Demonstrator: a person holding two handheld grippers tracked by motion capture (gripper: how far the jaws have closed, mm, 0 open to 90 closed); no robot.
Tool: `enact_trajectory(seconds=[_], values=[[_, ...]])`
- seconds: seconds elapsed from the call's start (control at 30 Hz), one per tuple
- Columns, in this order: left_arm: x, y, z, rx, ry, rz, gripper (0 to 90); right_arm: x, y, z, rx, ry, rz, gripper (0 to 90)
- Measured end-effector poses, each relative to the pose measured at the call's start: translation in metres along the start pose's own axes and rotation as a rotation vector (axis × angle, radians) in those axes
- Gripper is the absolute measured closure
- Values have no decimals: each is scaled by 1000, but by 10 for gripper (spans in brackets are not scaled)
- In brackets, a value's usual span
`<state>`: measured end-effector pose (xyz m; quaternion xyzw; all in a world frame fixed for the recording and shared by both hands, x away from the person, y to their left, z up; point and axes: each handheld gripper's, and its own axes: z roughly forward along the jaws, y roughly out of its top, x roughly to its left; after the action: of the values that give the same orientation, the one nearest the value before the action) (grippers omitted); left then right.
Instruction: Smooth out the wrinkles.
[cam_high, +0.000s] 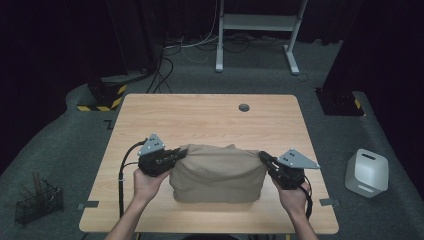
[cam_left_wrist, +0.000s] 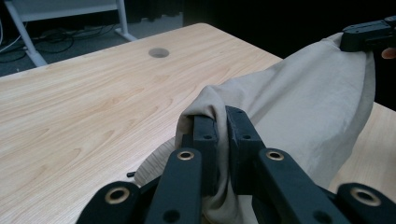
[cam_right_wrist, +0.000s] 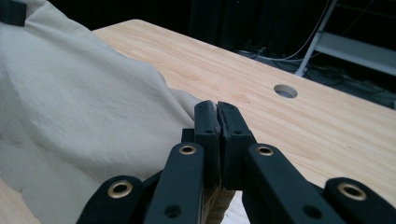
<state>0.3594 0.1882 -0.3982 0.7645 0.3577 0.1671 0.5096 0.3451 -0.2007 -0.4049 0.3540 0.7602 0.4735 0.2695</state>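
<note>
A: We've got the beige cloth (cam_high: 218, 172) pinched at both ends: left hand-held gripper (cam_high: 181, 154) clamps its left corner, right hand-held gripper (cam_high: 263, 158) its right.

B: So its long axis spans between us, across the desk (cam_high: 210, 115), sagging onto the near half. Neither hand is nearer.

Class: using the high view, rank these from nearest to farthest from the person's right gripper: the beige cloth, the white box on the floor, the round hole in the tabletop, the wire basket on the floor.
1. beige cloth: clamped in the right gripper.
2. white box: floor, right of the table.
3. round hole: far tabletop.
4. wire basket: floor, far left.
</note>
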Motion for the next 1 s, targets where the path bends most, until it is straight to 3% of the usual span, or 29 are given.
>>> enact_trajectory(seconds=[0.33, 0.83, 1.0], values=[[7, 4, 7, 5, 23, -2, 840, -7, 5, 8, 1, 7, 46, 874], [19, 10, 21, 18, 73, -1, 838, -12, 11, 26, 27, -19, 66, 874], [24, 10, 28, 25, 77, -19, 837, -15, 12, 32, 35, -30, 76, 873]])
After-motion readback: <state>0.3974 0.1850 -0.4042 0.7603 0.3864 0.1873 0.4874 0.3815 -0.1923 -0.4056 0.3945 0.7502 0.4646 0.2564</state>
